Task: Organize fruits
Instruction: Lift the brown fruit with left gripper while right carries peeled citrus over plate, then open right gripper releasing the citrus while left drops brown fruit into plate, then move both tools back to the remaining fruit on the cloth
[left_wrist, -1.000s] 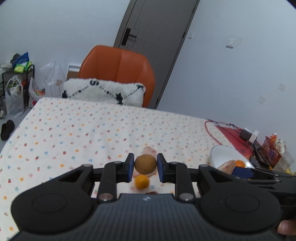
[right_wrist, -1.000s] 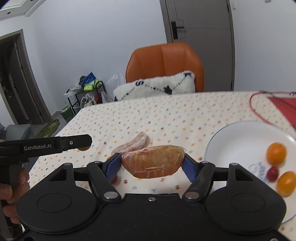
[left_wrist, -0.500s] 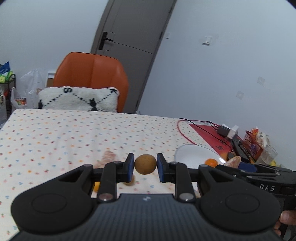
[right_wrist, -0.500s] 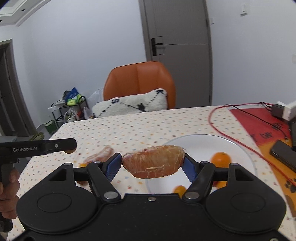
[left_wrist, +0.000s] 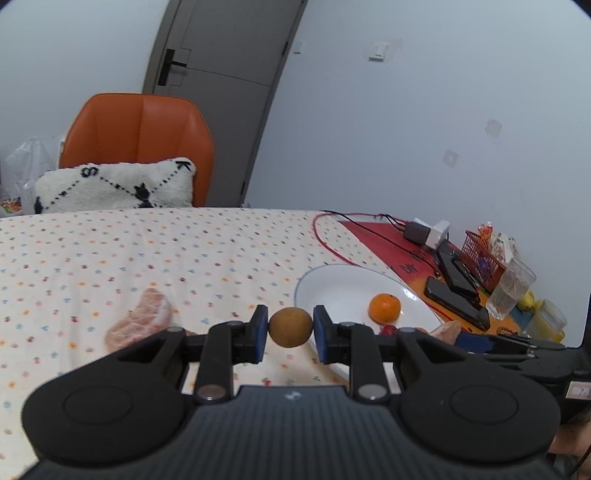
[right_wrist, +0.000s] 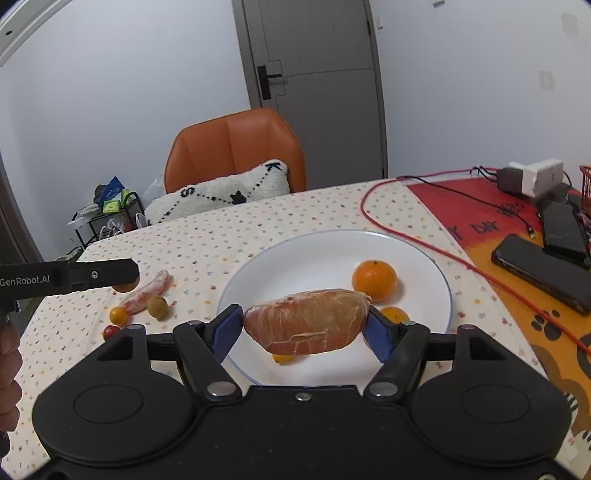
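My left gripper (left_wrist: 290, 328) is shut on a small round brown fruit (left_wrist: 290, 327), held above the table just left of the white plate (left_wrist: 332, 288). My right gripper (right_wrist: 304, 328) is shut on a peeled pomelo segment (right_wrist: 306, 322), held above the plate (right_wrist: 295, 258). The plate holds a mandarin (right_wrist: 374, 280) (left_wrist: 384, 307) and small orange fruits (right_wrist: 395, 314). On the cloth to the left lie another pomelo segment (right_wrist: 147, 288) (left_wrist: 142, 323), a brown fruit (right_wrist: 158, 307), a small orange fruit (right_wrist: 119, 316) and a red one (right_wrist: 110, 331).
A red cable (right_wrist: 406, 236) runs along the plate's right side. Phones (right_wrist: 539, 273), chargers (right_wrist: 532, 181), a red basket (left_wrist: 480, 258) and a glass (left_wrist: 511, 291) crowd the right edge. An orange chair (right_wrist: 236, 151) with a cushion stands behind the table.
Both grippers have swung right toward the plate with their fruits still held. The right gripper now hangs over the plate; the left one has come to its left rim.
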